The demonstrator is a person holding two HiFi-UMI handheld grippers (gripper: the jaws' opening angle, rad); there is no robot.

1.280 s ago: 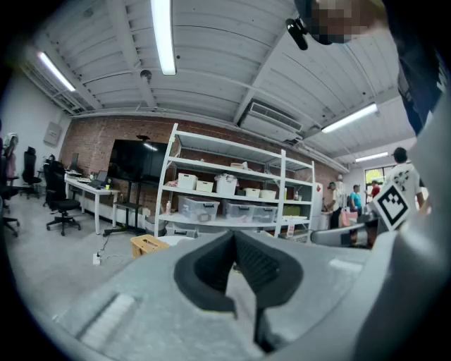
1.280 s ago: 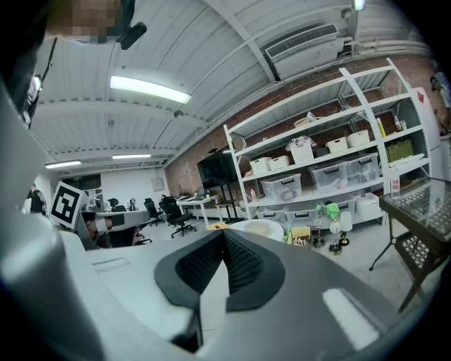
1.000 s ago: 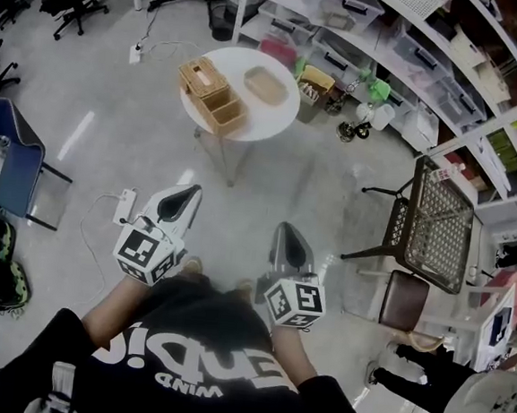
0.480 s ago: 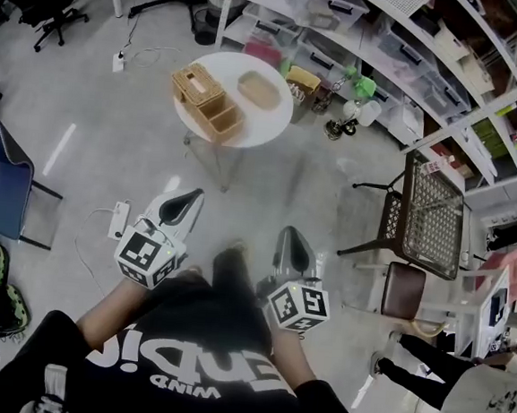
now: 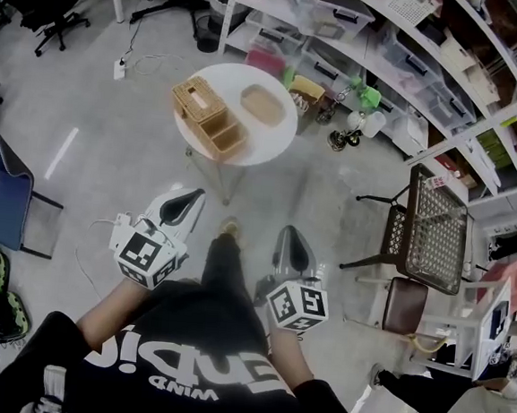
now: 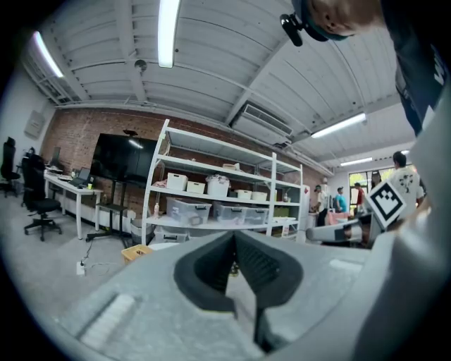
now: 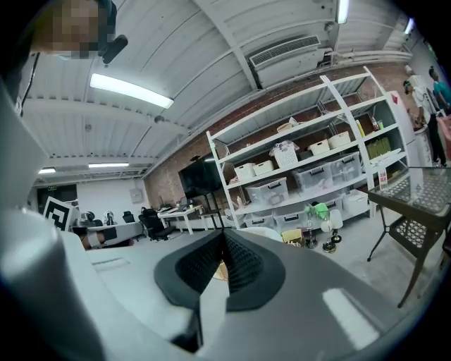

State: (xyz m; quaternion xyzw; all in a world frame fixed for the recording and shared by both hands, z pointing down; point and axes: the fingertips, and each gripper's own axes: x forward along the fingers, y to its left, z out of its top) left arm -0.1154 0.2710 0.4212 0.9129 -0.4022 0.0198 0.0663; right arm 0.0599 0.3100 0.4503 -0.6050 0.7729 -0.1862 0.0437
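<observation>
The grey concrete floor takes up most of the head view, and white shelving loaded with clear bins runs along its far side. A round white table stands in front of that shelving, well apart from the person and ahead of both grippers. The left gripper and right gripper are held low before the person's body, side by side, both aimed toward the table. One shoe is set forward between them. Each gripper view shows its dark ribbed pads closed tip to tip with nothing between them, so both are empty. Three woven items sit on the table. A lidded wicker box stands at the left edge. An open wicker tray touches or lies just beside it, nearer the person. A shallow oval basket sits apart on the far side. All three are tan, upright and apparently empty, though the box's contents are hidden. Judging by their position, no contact has been made and all handling remains to be done.
</observation>
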